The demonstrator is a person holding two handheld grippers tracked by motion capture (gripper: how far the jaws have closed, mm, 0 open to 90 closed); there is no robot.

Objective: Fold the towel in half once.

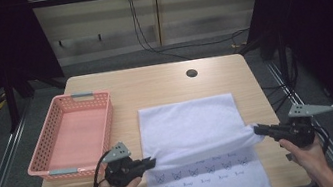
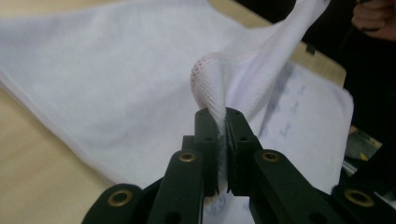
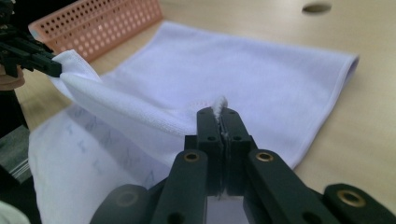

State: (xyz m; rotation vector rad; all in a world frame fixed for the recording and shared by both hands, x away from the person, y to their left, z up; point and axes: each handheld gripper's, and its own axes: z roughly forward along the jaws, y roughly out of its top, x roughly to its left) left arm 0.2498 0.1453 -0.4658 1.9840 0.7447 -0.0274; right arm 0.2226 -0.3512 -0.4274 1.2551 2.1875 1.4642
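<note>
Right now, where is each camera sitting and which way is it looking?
High view: above the person's side, looking forward and down at the table, white towel and pink basket; both hands and grippers show.
Left gripper view: rides the left gripper, looking along its fingers pinching the towel.
Right gripper view: rides the right gripper, facing the basket.
All three share the towel.

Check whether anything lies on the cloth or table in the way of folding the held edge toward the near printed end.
Nothing visible does. Both the left gripper and right gripper pinch the white towel; its printed near part lies bare. The pink perforated plastic basket sits off to the left.
</note>
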